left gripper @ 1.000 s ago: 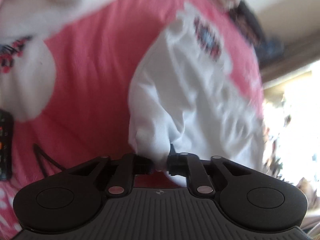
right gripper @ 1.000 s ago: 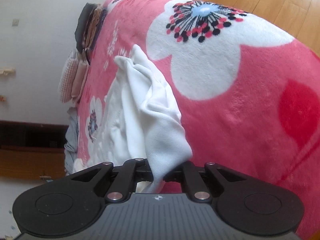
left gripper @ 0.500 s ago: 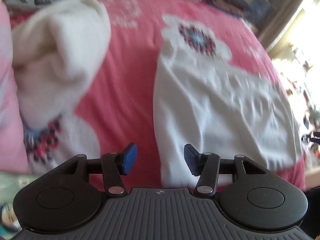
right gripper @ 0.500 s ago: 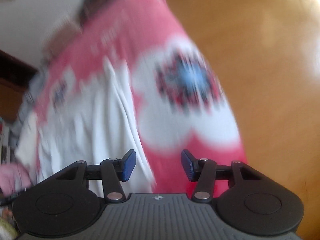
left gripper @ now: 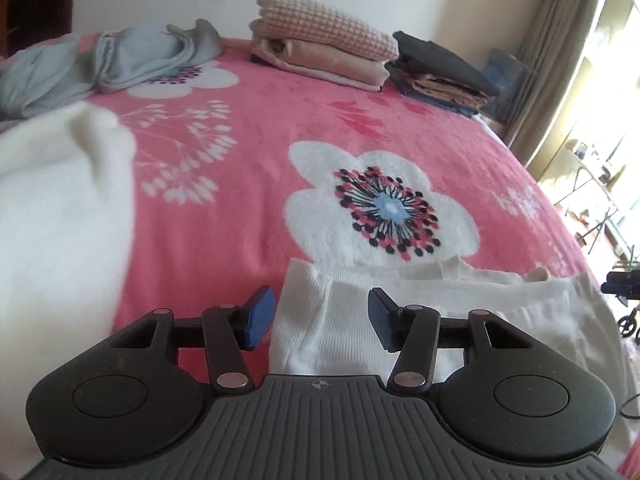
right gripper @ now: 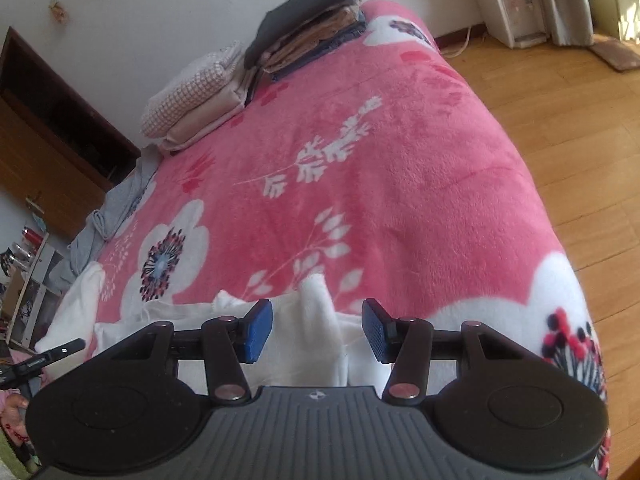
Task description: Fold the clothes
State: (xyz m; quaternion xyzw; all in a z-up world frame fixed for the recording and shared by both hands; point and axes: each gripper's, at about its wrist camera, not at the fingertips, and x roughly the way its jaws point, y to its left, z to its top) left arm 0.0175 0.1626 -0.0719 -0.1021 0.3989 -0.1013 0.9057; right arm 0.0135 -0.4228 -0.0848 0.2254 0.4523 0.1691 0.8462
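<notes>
The big bed [left gripper: 248, 200] has a fluffy pink blanket [right gripper: 400, 184] with white flowers on it. It is soft and flat, so it looks like a good place to spread clothes out and fold them.

At the far end, by the wall, sit the neat piles. There is a checked and tan pile [left gripper: 324, 52] and, beside it, a dark pile [left gripper: 440, 68]. They look folded and are well apart from the work spot, maybe so they do not get messed up. A grey-blue garment [left gripper: 108, 60] lies in a loose heap near them. It does not look folded.

On the left side a big fuzzy white cloth [left gripper: 56, 216] lies in a lump. It is near the left tongs, so it could get in the way of a wide fold.

The white top [left gripper: 400, 312] is the thing to fold now. It lies flat on the near part of the bed, right under both tongs. One bit of it, maybe a sleeve [right gripper: 320, 320], sticks up away from the rest. I think that bit needs folding in next.

The left tongs [left gripper: 320, 318] are wide open and hold nothing. The white top shows in the gap below them. The right tongs [right gripper: 318, 330] are wide open too and hold nothing, with the sleeve in the gap. I cannot tell if they touch the cloth.
</notes>
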